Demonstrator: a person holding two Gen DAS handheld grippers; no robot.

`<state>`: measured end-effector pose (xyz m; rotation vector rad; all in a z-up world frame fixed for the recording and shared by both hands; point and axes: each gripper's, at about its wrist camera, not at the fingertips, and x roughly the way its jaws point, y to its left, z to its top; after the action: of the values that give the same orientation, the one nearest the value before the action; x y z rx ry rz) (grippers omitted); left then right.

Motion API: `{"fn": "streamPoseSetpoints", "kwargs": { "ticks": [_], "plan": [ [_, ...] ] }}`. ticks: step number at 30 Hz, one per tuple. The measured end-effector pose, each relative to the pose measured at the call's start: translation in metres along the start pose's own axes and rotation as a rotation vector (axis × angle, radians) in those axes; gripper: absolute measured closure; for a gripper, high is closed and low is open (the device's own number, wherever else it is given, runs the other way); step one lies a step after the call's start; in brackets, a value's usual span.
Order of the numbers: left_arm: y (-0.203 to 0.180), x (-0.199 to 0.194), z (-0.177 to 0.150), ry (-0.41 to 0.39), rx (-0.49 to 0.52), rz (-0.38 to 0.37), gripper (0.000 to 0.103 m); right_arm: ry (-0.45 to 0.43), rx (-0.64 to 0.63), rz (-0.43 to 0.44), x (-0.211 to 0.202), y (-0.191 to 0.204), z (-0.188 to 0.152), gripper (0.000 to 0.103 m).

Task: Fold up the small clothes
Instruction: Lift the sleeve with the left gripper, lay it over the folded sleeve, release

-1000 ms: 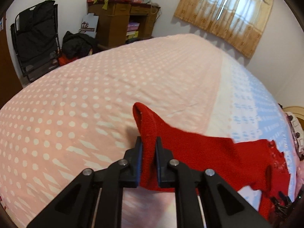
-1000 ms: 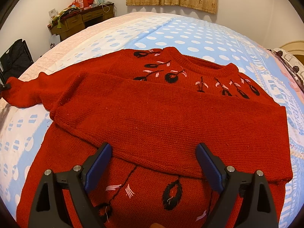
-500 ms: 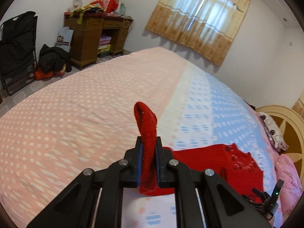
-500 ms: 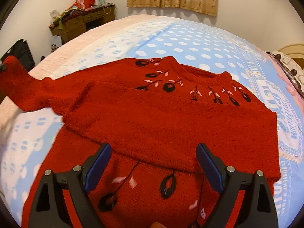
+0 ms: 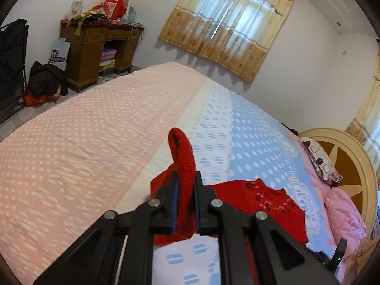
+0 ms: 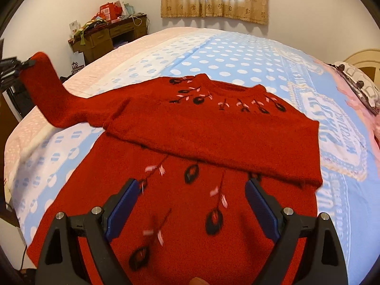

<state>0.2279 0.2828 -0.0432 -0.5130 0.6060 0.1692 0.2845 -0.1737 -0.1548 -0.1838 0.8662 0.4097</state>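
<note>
Garment: 1 red knitted sweater (image 6: 190, 142) with black and pink flower stitching is laid flat on the bed (image 6: 237, 54), filling the centre and lower half of the right wrist view.
Folded sleeve: 1 sleeve (image 6: 237, 152) is seen laid across the chest as a band, from the centre to the right of the frame.
Raised sleeve: the other sleeve (image 6: 45, 90) is lifted off the bed at the upper left of the frame.
Left claw (image 5: 185, 204): clamped together on the cuff of the raised sleeve; the cuff is seen standing up between the pads at lower centre of the left wrist view.
Right claw (image 6: 192, 209): held wide apart above the lower body of the sweater, at the bottom of the frame; nothing is gripped.
Step in hand: judged to be the folding of the 2nd sleeve across the chest.
How to do it well: the cuff should be kept pinched, carried across level with the 1st sleeve, then lowered flat before release.
Risk: the shoulder could be dragged out of line if the sleeve is pulled taut.
</note>
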Motion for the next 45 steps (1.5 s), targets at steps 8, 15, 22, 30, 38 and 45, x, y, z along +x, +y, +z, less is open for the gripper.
{"fn": "streamPoseSetpoints", "kwargs": {
  "ticks": [8, 15, 22, 30, 38, 45],
  "plan": [
    [-0.058, -0.007, 0.011, -0.043, 0.068, -0.068, 0.092, -0.001, 0.015, -0.007, -0.013, -0.01, -0.034, 0.012],
    [-0.105, -0.016, 0.02, -0.083, 0.117, -0.112, 0.092, -0.018, 0.036, 0.011, -0.022, -0.015, -0.049, 0.012],
    [-0.141, -0.014, 0.023, -0.07, 0.132, -0.176, 0.092, -0.068, 0.08, 0.006, -0.031, -0.022, -0.051, 0.012],
    [-0.19, -0.016, 0.021, -0.061, 0.186, -0.233, 0.092, -0.033, 0.04, -0.016, -0.026, -0.016, -0.057, 0.012],
    [-0.236, -0.017, 0.016, -0.058, 0.221, -0.269, 0.092, 0.046, 0.01, -0.038, -0.012, -0.01, -0.064, 0.012],
    [-0.272, -0.005, 0.004, -0.021, 0.246, -0.3, 0.092, 0.078, -0.044, -0.052, -0.005, 0.002, -0.069, 0.012]
  ]
}}
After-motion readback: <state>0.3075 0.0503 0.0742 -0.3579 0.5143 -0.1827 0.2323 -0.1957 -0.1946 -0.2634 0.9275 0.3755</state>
